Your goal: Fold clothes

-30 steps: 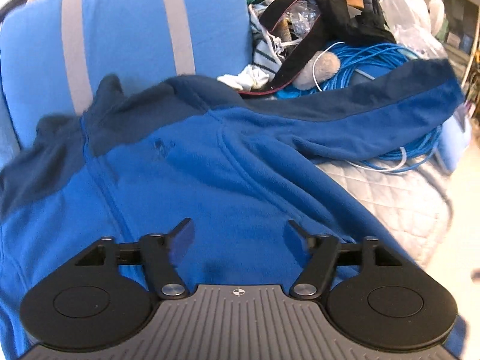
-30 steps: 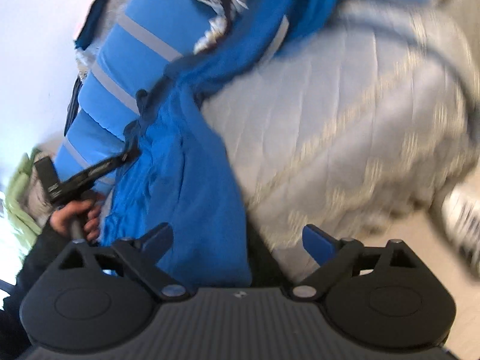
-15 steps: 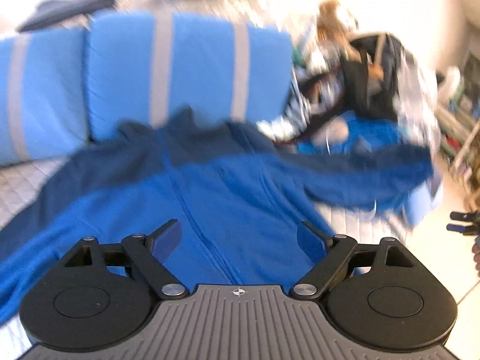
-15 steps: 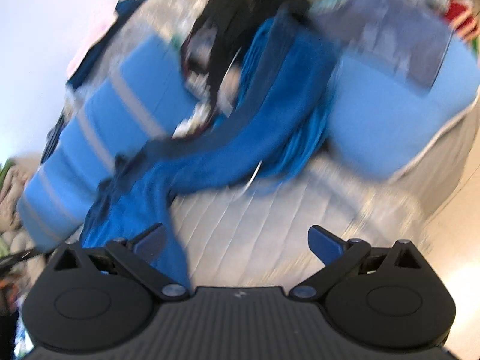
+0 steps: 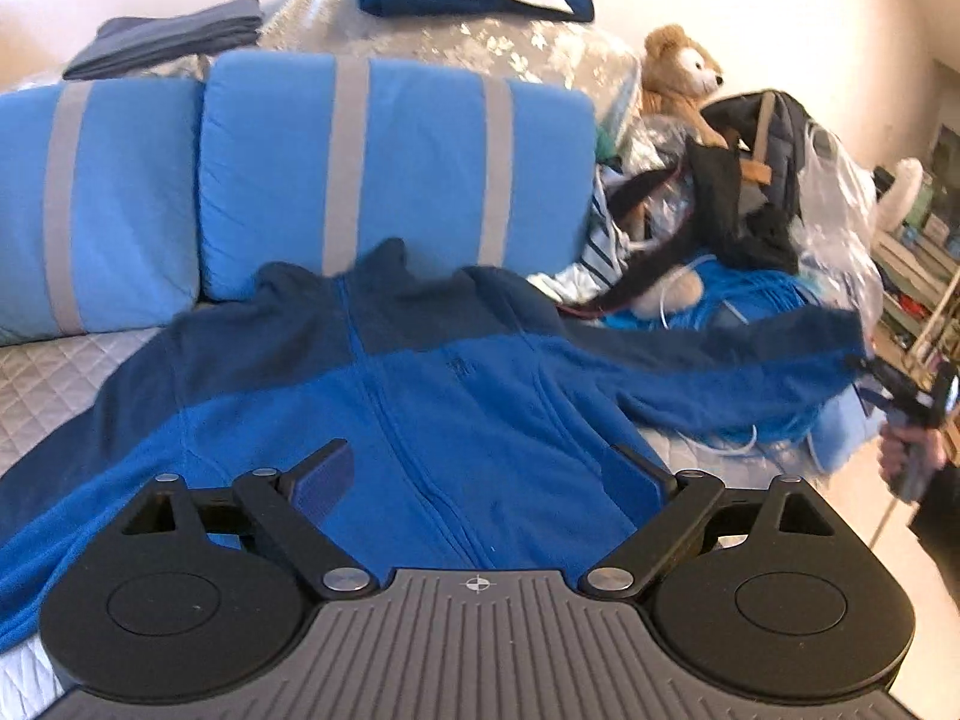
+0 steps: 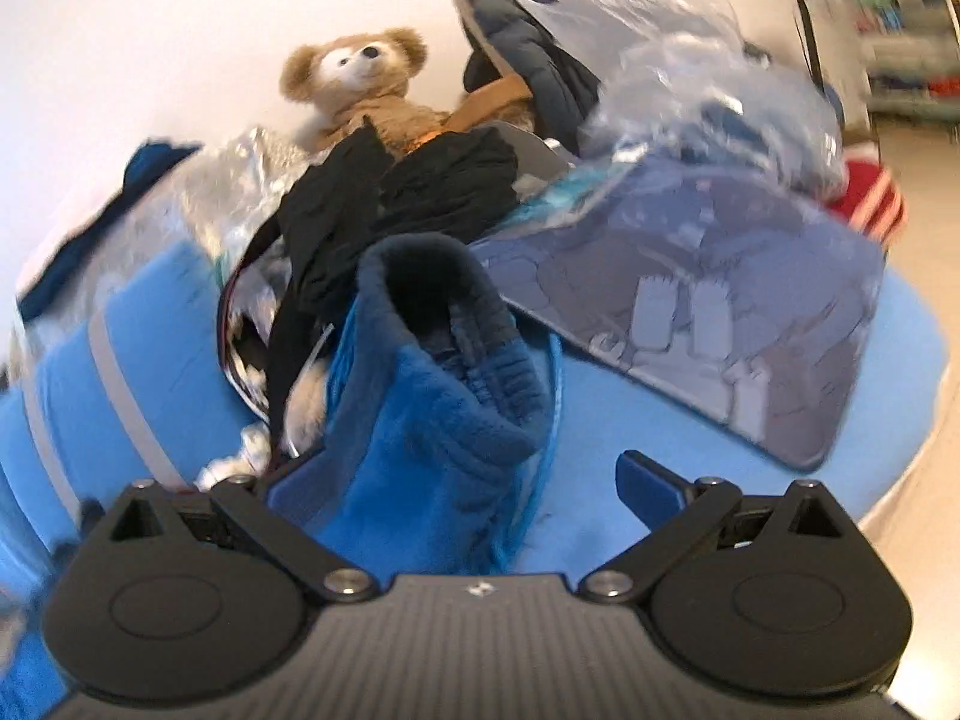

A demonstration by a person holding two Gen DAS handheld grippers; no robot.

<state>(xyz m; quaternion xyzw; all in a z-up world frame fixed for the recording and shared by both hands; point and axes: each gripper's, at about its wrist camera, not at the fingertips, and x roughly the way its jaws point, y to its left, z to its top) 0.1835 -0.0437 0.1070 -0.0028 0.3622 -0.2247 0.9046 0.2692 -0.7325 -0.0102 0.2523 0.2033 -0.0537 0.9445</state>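
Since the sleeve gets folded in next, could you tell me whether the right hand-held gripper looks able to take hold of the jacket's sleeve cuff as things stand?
Probably yes: the right hand-held gripper is open, and the sleeve cuff already lies between its fingers, nearer the left one, with nothing in front of it.

The left wrist view looks low and forward across the blue jacket [image 5: 456,420] toward the striped cushions [image 5: 396,162], with the right hand-held gripper [image 5: 900,396] small at the right edge. The right wrist view sits close behind the jacket's sleeve cuff [image 6: 432,324], facing the clutter pile. Both views share the teddy bear [image 5: 678,78] [image 6: 360,84], upper right in the first, upper centre in the second.
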